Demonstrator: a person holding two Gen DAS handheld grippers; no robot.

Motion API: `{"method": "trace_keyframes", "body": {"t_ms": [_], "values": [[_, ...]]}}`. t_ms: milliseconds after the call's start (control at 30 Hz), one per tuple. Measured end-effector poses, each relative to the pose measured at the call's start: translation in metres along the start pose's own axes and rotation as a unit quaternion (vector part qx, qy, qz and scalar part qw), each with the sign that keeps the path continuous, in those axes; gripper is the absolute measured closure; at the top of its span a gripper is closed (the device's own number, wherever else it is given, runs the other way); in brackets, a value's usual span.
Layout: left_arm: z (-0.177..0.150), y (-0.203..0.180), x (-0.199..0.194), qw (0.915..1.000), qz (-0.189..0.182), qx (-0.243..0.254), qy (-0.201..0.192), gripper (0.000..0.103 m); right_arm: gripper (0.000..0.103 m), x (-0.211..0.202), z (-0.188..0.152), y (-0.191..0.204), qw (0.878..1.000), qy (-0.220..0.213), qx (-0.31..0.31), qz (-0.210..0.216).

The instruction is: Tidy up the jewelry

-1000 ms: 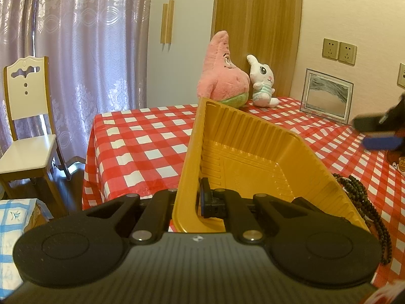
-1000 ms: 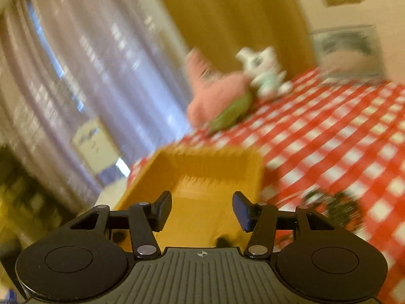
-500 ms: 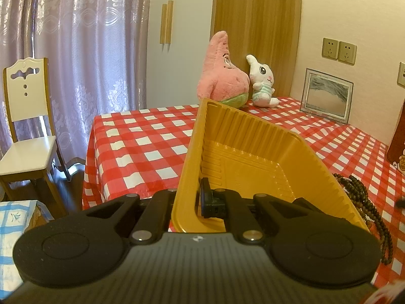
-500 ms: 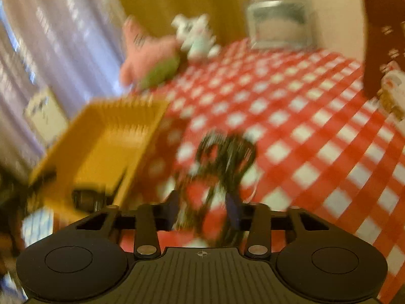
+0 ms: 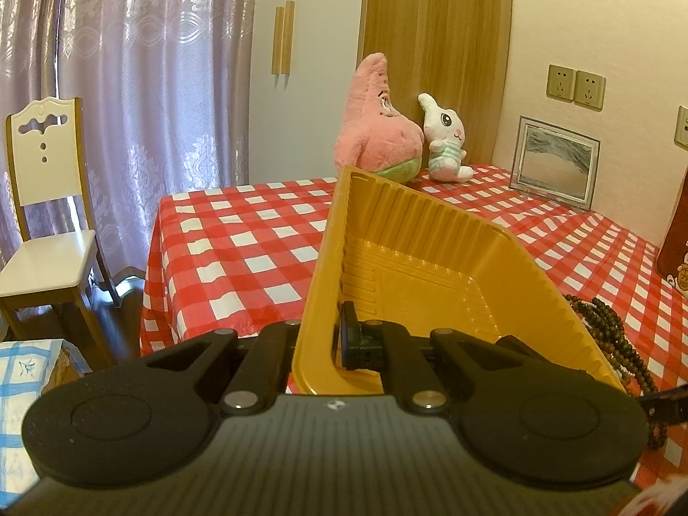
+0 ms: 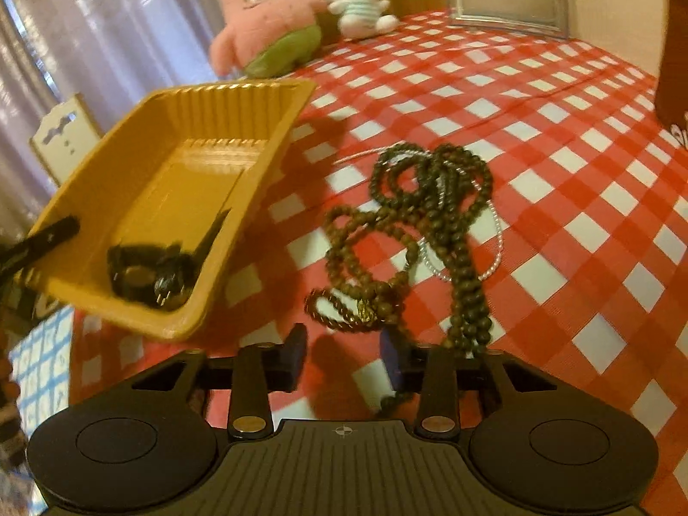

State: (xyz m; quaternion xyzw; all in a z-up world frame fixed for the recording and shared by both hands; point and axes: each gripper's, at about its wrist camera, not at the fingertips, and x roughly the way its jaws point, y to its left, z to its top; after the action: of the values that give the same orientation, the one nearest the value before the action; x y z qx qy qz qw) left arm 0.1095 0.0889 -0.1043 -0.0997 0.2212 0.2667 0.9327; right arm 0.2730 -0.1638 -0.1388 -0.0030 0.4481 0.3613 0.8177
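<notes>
My left gripper (image 5: 331,344) is shut on the near wall of a yellow plastic tray (image 5: 430,266) and holds it tilted above the table's front edge. The tray (image 6: 172,198) also shows in the right wrist view, with the left gripper's dark finger inside it. A pile of dark brown bead necklaces (image 6: 421,223) with a thin silver chain (image 6: 494,253) lies on the red checked tablecloth (image 6: 559,129), right of the tray. The beads (image 5: 610,339) also show in the left wrist view. My right gripper (image 6: 344,352) is open and empty, low over the cloth just short of the beads.
A pink star plush (image 5: 378,129) and a white bunny plush (image 5: 443,142) sit at the table's far edge. A framed picture (image 5: 554,163) leans on the wall. A dark red box (image 5: 675,236) stands at the right. A white chair (image 5: 43,215) stands left of the table.
My right gripper has swung down and to the right, from facing the tray to close over the beads. The left gripper keeps the tray still.
</notes>
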Motion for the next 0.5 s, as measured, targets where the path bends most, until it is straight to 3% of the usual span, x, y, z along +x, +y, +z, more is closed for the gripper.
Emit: {"method": "trace_keyframes", "body": {"t_ms": [233,333,433,500], "values": [[0.000,0.000,0.000,1.0000,0.000,0.000,0.000,0.098,0.057,0.003,0.010,-0.007,0.998,-0.027,0.044,-0.025],[0.000,0.000,0.000,1.0000,0.001,0.000,0.001,0.098,0.057,0.008,0.012,0.002,0.998,-0.031,0.018,-0.057],[0.000,0.000,0.000,1.0000,0.000,0.000,0.001,0.098,0.057,0.018,0.009,0.020,0.994,-0.028,-0.055,-0.093],[0.000,0.000,0.000,1.0000,0.000,0.001,0.000,0.098,0.064,0.021,0.005,0.027,0.991,-0.031,-0.081,-0.100]]}}
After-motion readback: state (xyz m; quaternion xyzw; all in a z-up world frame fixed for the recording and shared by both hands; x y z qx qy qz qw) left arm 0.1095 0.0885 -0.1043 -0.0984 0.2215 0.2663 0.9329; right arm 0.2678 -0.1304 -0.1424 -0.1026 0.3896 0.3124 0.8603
